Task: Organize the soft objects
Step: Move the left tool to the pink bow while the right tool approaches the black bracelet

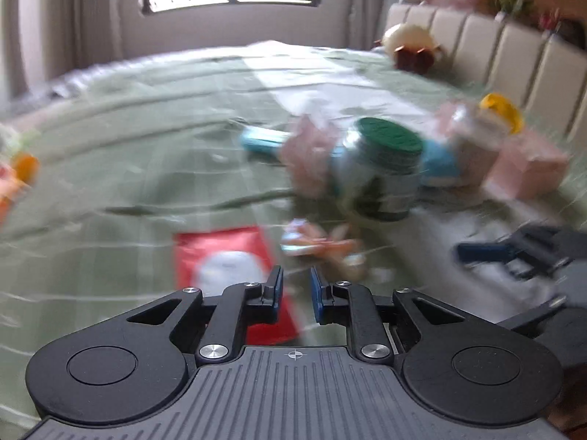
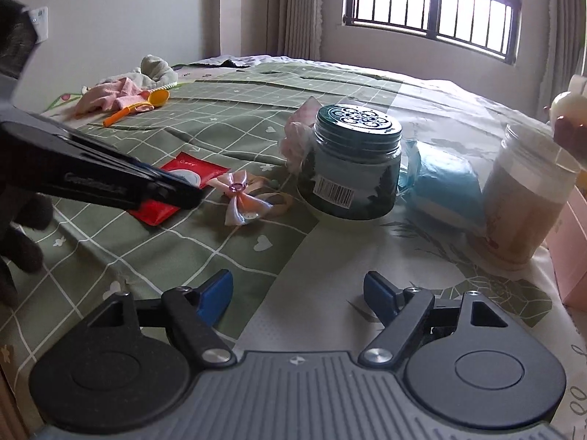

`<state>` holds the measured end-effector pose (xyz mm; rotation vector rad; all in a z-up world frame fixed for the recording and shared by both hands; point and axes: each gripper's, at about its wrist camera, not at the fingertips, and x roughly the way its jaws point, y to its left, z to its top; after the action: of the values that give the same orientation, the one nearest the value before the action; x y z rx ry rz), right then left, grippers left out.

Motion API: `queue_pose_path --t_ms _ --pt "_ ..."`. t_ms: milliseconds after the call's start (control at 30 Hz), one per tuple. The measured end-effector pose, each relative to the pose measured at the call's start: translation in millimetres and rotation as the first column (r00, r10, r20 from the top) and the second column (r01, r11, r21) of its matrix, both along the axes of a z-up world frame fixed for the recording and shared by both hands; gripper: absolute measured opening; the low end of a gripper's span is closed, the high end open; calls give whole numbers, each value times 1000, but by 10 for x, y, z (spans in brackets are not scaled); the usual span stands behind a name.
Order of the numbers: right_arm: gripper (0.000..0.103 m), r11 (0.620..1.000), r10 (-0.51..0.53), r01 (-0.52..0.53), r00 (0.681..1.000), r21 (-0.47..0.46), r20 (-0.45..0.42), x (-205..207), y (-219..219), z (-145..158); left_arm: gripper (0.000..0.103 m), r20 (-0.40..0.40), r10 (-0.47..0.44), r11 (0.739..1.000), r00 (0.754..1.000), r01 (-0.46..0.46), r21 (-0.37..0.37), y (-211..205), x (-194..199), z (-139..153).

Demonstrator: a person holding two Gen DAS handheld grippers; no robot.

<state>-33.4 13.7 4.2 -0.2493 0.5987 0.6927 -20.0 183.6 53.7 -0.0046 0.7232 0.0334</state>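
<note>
Two grippers are over the bed (image 2: 227,110) and neither holds anything: the left gripper (image 1: 296,291) has its jaws at a narrow gap with nothing between them, above the red packet (image 1: 220,256), and the right gripper (image 2: 298,293) stands wide at the bottom of its frame. I judge the step is reaching for a soft thing, probably the ribbon bow (image 2: 242,198) at centre left, just beside the jar (image 2: 352,161). Next move asks for widening the left jaws, lowering over the bow and pinching it softly.
</note>
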Motion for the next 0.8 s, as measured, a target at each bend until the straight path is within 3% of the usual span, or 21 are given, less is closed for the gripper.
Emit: queue_pose_path --t_ms 167,300,800 --pt "80 1000 -1 1 1000 8 -3 -9 3 1 20 -61 13 1000 998 -14 -16 72 108 -94" --pt "80 1000 1 0 1000 12 -9 5 -10 3 21 -111 -50 991 993 35 -132 32 234 -129" --pt "80 1000 4 -3 1000 22 -17 17 -30 6 22 -103 -44 993 994 31 -118 9 244 -138"
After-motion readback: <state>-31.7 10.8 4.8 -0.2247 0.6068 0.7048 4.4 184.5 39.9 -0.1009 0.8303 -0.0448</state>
